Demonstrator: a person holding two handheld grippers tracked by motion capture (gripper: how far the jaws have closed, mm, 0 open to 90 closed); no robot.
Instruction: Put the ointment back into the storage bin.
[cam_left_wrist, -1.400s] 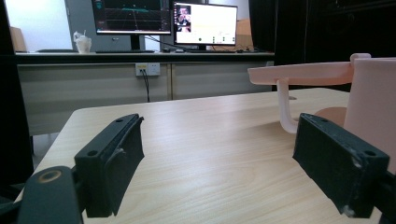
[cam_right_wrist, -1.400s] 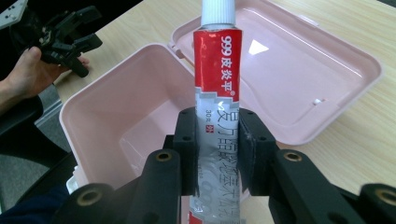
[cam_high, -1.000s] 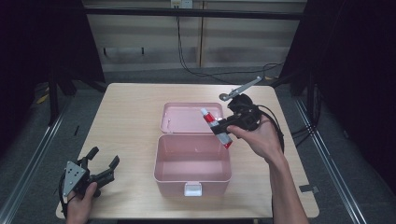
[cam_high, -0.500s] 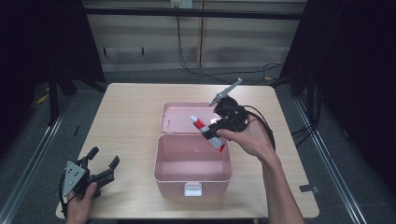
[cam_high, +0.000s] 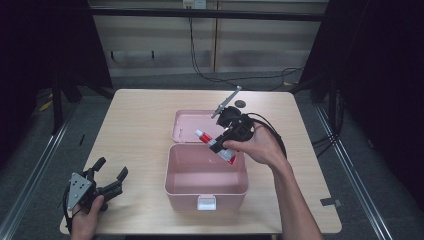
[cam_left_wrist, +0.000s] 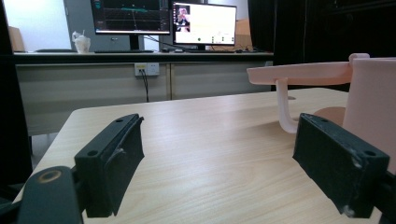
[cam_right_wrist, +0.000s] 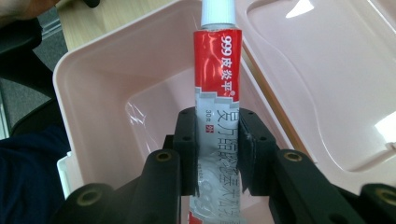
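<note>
A pink plastic box (cam_high: 206, 182) stands open at the table's middle, its lid (cam_high: 189, 123) laid flat behind it. My right gripper (cam_high: 220, 144) is shut on a red and silver ointment tube (cam_high: 216, 146) with a white cap, held over the box's back rim. In the right gripper view the tube (cam_right_wrist: 216, 93) runs up between the black pads (cam_right_wrist: 187, 144), cap toward the lid (cam_right_wrist: 327, 79), above the box's hollow (cam_right_wrist: 135, 107). My left gripper (cam_high: 107, 177) rests open on the table at the front left. The left gripper view has its two jaws wide apart with bare tabletop between them and the box wall (cam_left_wrist: 371, 98) at right.
A small dark disc (cam_high: 240, 104) lies on the table behind the lid. The wooden table (cam_high: 135, 125) has bare room left of the box. Cables (cam_high: 270, 135) trail from the right gripper toward the far right edge. Monitors (cam_left_wrist: 201, 23) stand on a desk beyond the table.
The right gripper has carried the tube leftward and toward me, from over the lid's right side to the box's back rim. The left gripper has stayed put.
</note>
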